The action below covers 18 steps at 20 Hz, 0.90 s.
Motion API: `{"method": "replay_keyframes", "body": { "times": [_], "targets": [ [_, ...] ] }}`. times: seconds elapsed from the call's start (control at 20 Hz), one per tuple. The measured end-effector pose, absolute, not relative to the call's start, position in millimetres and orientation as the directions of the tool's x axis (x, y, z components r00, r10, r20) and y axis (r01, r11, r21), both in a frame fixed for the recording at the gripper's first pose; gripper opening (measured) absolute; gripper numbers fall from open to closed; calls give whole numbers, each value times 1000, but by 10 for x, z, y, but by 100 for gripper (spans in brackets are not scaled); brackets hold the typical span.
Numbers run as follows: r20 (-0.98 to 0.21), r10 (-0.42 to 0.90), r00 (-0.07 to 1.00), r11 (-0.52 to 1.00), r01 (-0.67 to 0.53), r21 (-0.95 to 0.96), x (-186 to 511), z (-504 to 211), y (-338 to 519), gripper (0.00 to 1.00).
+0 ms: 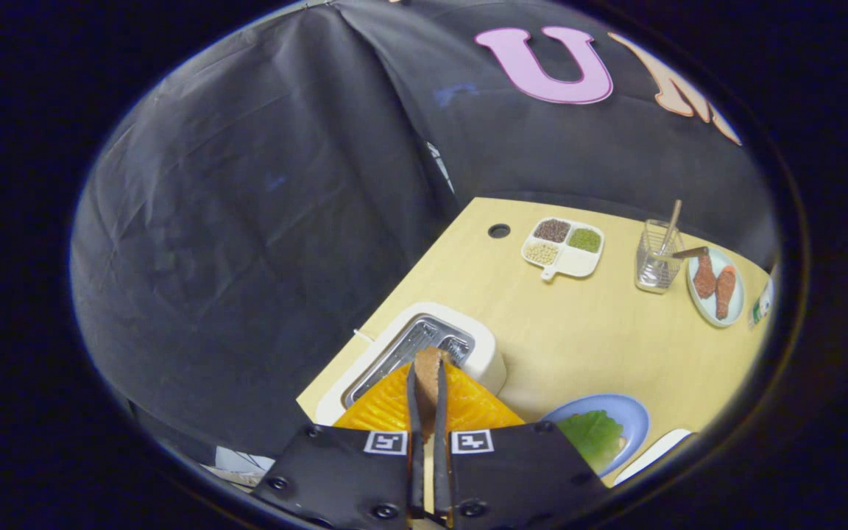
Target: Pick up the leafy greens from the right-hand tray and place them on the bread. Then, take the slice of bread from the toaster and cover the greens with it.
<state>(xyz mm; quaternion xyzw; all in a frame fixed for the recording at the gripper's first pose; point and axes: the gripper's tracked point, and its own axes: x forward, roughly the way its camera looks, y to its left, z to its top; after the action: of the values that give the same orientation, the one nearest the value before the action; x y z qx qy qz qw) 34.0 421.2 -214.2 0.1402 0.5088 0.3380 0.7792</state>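
Bread slice [428,372] pinched edge-on between the nearly closed tongs [425,397], just above the toaster [479,346] at the bench's near edge: likely light, stiff, crumbly; the mid-edge grip suits carrying it to the greens [592,434].

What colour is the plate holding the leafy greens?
Light blue, seen in the gripper view: the plate lies beside the gripper, shut on the bread slice.

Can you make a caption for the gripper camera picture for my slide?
Gripper shut on a bread slice lifted above the toaster, with greens waiting on the blue plate.
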Motion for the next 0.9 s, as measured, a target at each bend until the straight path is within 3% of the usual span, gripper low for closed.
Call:
{"method": "replay_keyframes", "body": {
  "times": [0.55, 0.9],
  "targets": [
    [-631, 707, 320, 708, -315, 633, 339, -1889, 3625, 8],
    [-673, 645, 362, 764, -289, 578, 272, -2137, 3161, 8]
  ]
}}
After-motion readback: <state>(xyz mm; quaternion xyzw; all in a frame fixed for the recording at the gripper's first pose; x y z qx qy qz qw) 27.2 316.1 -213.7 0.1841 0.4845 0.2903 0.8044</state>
